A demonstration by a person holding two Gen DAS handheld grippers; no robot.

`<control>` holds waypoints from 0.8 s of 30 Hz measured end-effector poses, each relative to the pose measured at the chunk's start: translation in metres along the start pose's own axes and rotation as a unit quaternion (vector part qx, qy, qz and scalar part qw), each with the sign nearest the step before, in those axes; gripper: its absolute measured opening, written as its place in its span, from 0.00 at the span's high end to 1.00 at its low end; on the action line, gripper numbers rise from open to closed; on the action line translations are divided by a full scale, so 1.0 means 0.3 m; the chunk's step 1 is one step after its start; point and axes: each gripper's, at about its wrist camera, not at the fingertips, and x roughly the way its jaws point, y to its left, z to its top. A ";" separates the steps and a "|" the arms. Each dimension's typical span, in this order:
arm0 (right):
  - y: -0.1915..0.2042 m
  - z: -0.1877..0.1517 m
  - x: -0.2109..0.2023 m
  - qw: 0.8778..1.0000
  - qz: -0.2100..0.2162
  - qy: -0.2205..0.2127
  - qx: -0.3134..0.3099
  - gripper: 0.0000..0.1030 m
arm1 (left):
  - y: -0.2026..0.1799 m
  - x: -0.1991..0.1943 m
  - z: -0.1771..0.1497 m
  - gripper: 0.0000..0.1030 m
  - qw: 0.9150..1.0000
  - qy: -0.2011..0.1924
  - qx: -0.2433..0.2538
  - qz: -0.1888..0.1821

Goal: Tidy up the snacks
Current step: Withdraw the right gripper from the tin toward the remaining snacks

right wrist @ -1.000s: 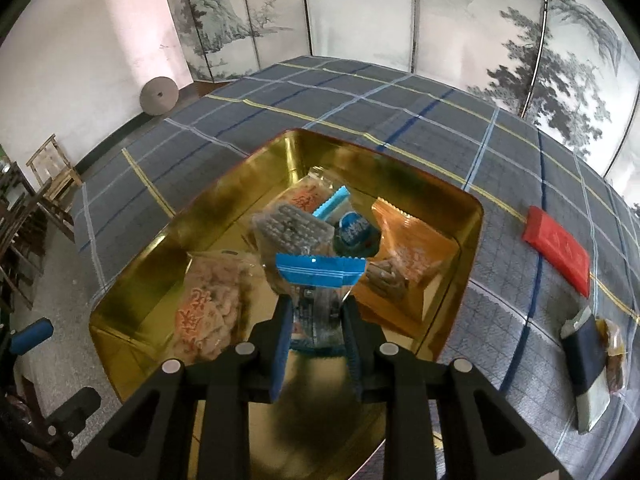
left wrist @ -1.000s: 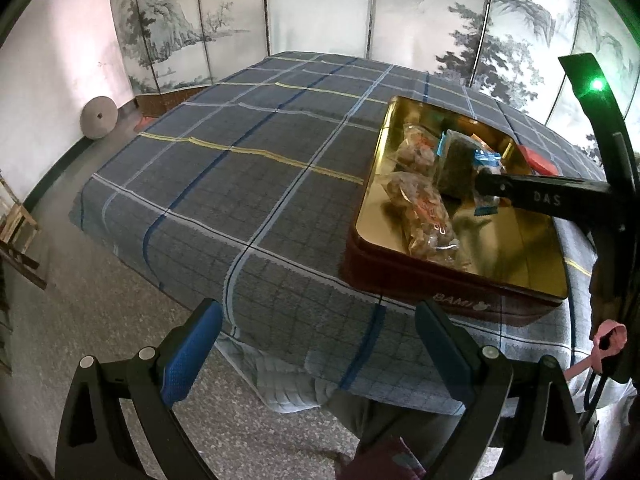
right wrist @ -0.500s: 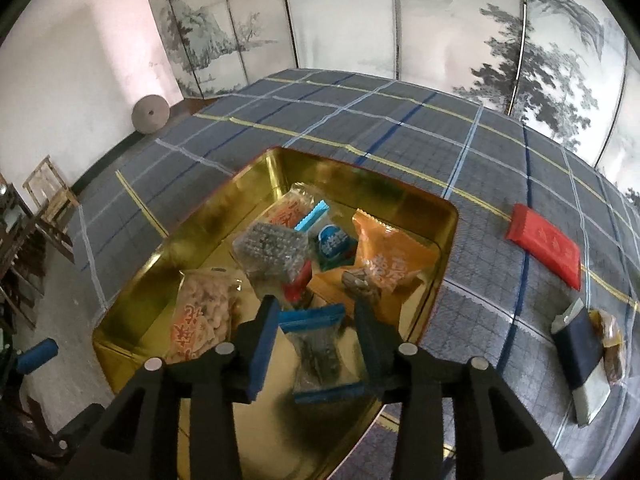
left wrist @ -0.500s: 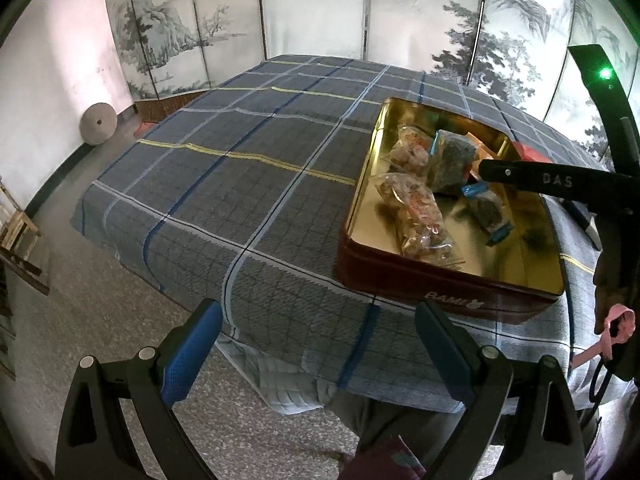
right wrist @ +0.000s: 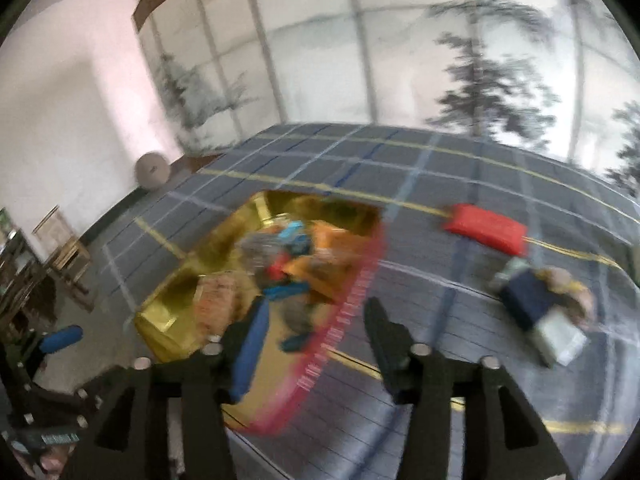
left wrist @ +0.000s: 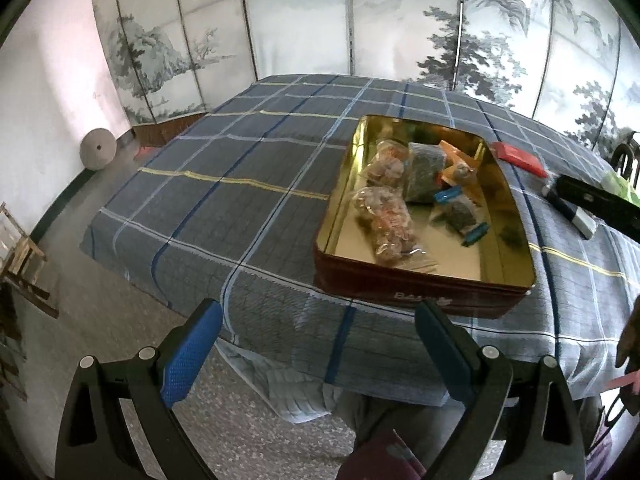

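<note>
Right gripper (right wrist: 312,344) is empty, jaws opening, hanging over the near right rim of the gold tin (right wrist: 224,236). The leftover snacks, a red packet (right wrist: 486,229) and a dark blue packet (right wrist: 532,300), lie off to its right on the checked tablecloth (right wrist: 420,184), nothing in between. Left gripper (left wrist: 320,344) is wide open and empty, farther away.

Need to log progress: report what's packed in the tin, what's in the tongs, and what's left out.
Done: several snack packets lie in the gold tin, including the blue-sealed packet. In hand: nothing; the right tongs are opening with nothing gripped, and the left tongs are open and empty. Left: the red packet and the dark blue packet remain on the tablecloth.
</note>
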 end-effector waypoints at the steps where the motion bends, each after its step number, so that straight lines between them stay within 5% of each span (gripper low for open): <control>1: -0.033 -0.014 -0.023 1.000 -0.007 -0.006 0.012 0.38 | -0.009 -0.004 0.000 0.07 1.000 -0.001 0.003 -0.001; 8: -0.347 -0.134 -0.139 0.990 -0.083 -0.004 0.112 0.37 | -0.089 -0.037 -0.002 0.07 0.999 -0.007 0.036 -0.003; 12: -0.539 -0.204 -0.166 0.975 -0.151 0.028 0.160 0.37 | -0.135 -0.049 0.002 0.07 0.998 -0.008 0.056 -0.004; 19: -0.764 -0.276 -0.205 0.950 -0.242 0.057 0.189 0.37 | -0.229 -0.064 0.009 0.07 0.995 -0.012 0.095 -0.003; 24: -0.861 -0.293 -0.217 0.943 -0.260 0.062 0.199 0.32 | -0.302 -0.064 0.019 0.07 0.993 -0.009 0.120 -0.004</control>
